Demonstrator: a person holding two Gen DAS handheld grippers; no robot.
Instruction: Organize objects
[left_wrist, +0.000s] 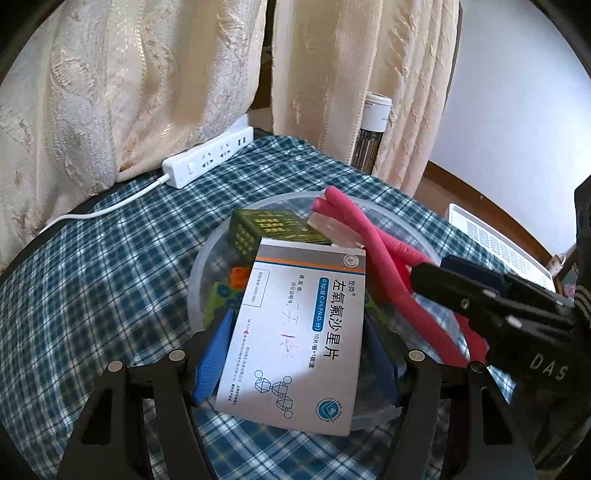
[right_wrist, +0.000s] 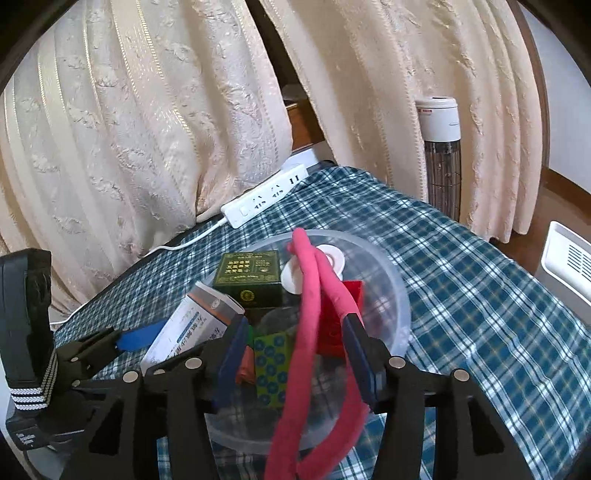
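A clear plastic bowl (left_wrist: 202, 273) (right_wrist: 400, 295) sits on the blue plaid cloth. My left gripper (left_wrist: 297, 358) is shut on a white medicine box (left_wrist: 303, 317) (right_wrist: 192, 328), which is tilted over the bowl's near rim; one of its blue pads (right_wrist: 140, 338) shows beside the box in the right wrist view. A bent pink foam rod (left_wrist: 369, 236) (right_wrist: 314, 306) lies across the bowl and runs loosely between the jaws of my right gripper (right_wrist: 297, 354) (left_wrist: 439, 269), which is open. In the bowl lie a dark green box (left_wrist: 273, 225) (right_wrist: 251, 277), a green dotted block (right_wrist: 271, 365) and small red and orange pieces.
A white power strip (left_wrist: 210, 155) (right_wrist: 266, 199) with its cable lies at the table's far edge under cream curtains (left_wrist: 147, 74). A tower heater (right_wrist: 441, 147) stands behind the table. A white appliance (left_wrist: 491, 236) is off the right edge.
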